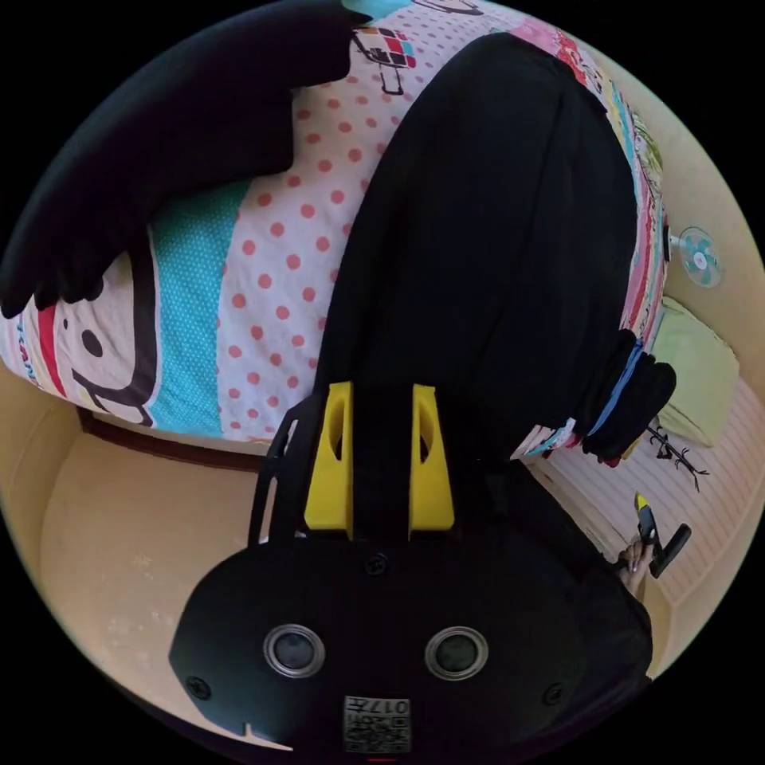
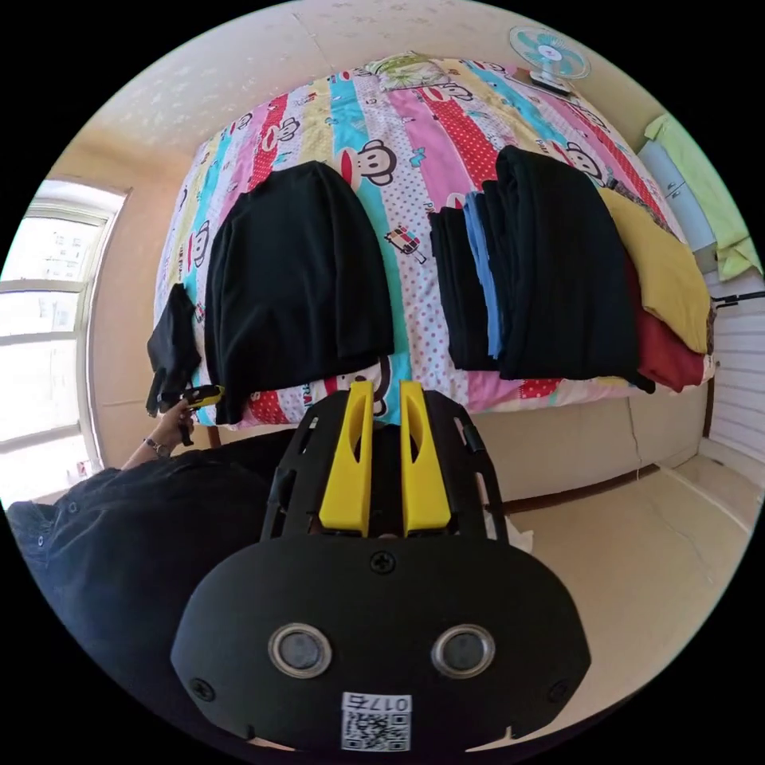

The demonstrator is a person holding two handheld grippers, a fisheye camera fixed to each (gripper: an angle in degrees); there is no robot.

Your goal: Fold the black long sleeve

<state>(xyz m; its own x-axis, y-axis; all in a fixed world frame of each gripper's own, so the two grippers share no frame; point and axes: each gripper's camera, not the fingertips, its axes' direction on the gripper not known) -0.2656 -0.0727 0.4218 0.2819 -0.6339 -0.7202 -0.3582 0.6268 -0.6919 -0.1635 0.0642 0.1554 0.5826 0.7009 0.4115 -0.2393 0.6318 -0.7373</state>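
Nearest, the right tool [image 2: 385, 390] hangs nearly closed and empty, the left tool [image 2: 209, 394] seemingly pinching the soft, light black long-sleeve top [image 2: 299, 263] at the bed's [image 2: 414, 151] near edge; grip hem corners.

Setting: bedroom in a home. Evidence, right gripper view: a bed [image 2: 510, 398] with a striped cartoon-monkey bedsheet [image 2: 414, 135] takes up the middle. Folded clothes [image 2: 550, 271] stacked on it at 2 o'clock. Window [image 2: 40, 335] with daylight at 9 o'clock. Electric fan [image 2: 550, 52] at 1 o'clock beyond the bed. Pale tiled floor [image 2: 637, 542] at 4 o'clock. Cream walls [image 2: 119, 319].
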